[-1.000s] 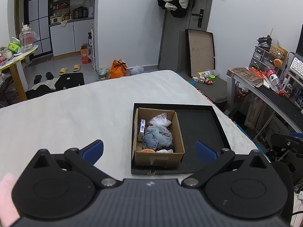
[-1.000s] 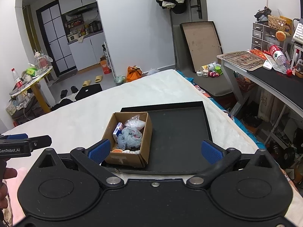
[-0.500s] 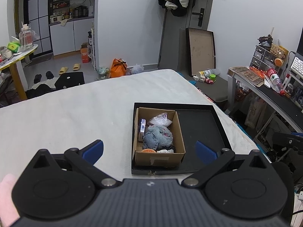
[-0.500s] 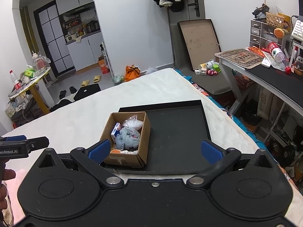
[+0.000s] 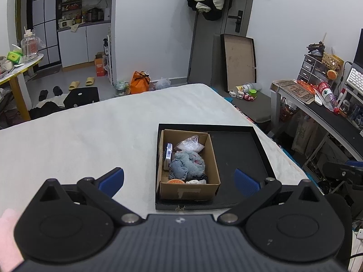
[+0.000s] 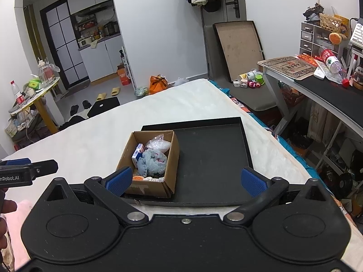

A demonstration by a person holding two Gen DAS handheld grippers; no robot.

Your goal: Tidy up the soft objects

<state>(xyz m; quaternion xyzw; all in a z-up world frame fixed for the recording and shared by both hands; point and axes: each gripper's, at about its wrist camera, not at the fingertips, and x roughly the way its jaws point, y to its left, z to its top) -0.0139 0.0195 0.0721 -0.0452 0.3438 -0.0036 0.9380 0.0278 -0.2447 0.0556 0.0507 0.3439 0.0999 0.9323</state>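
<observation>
My left gripper (image 5: 179, 179) and right gripper (image 6: 185, 180): both spread wide, holding nothing. Frame centre: one cardboard box (image 5: 213, 158) in one black tray (image 5: 240, 149); inside, one blue-grey cloth (image 5: 187, 165), one clear bag (image 5: 189, 145).

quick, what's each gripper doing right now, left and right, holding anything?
Left gripper: open, holding nothing, short of the cardboard box.
Right gripper: open, holding nothing, above the black tray.

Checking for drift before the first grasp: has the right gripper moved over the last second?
Yes. In the right wrist view the cardboard box and black tray have slid left and slightly down in the picture, so the right gripper has edged rightward, its tongs open and empty.
</observation>
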